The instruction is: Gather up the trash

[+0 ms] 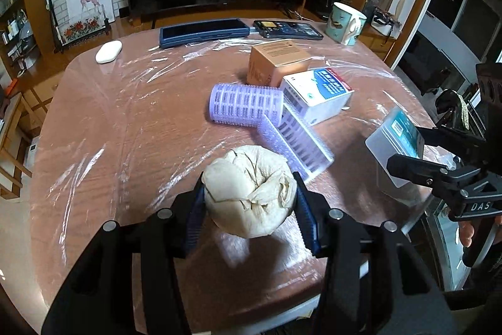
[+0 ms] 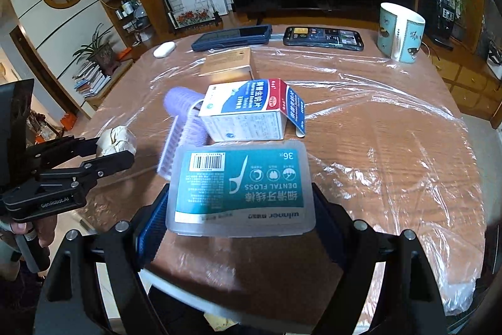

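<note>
Above table (image 1: 94,121) | left tool (image 1: 249,197) pinching paper wad (image 1: 249,190) | right tool (image 2: 240,209) pinching floss box (image 2: 240,187)

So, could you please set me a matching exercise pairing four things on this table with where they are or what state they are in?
Things:
1. Tissue ball
2. Floss box
3. Mug
4. Hair rollers

States:
A. Standing upright at the table's far edge
B. Held in the right gripper
C. Lying beside the white carton
D. Held in the left gripper

Pairs: 1-D, 2-B, 3-A, 4-C
</note>
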{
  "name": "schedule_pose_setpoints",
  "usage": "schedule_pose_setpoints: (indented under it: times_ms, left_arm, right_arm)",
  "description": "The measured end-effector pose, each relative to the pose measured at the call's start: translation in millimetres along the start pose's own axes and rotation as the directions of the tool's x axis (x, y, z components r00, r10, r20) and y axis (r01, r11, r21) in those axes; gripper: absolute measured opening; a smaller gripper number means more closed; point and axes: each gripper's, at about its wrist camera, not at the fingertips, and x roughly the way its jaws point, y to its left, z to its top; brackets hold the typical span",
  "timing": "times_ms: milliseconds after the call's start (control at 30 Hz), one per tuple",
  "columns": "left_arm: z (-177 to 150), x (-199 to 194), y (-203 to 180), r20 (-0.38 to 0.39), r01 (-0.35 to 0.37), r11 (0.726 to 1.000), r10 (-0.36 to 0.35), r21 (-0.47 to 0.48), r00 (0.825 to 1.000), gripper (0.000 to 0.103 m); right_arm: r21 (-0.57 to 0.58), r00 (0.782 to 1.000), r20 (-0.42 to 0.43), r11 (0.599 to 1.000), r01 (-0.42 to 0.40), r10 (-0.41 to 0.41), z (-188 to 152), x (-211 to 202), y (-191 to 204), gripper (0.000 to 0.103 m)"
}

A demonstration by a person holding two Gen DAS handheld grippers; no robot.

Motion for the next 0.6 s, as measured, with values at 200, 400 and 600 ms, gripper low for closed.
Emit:
schedule_pose_setpoints:
  times_ms: [200, 400, 600]
  left_arm:
    - [-13, -16, -10, 0.007, 0.001, 1.0, -0.001, 0.008, 1.0, 0.052]
    - [-28, -28, -22, 0.005, 0.004, 1.0, -0.004, 0.026, 1.0, 0.052]
    - [-47, -35, -37, -0.013, 0.013, 0.998, -0.013, 0.056, 1.0, 0.052]
  right_arm:
    - [-0.016, 1.0, 0.005, 1.0, -0.015, 0.015, -16, -20, 8, 0.081]
    - [-0.031, 1.0, 0.001, 0.999, -0.029, 0.029, -33, -36, 14, 0.081]
    - [-0.053, 0.999, -0.022, 0.998, -0.042, 0.041, -54, -46, 20, 0.081]
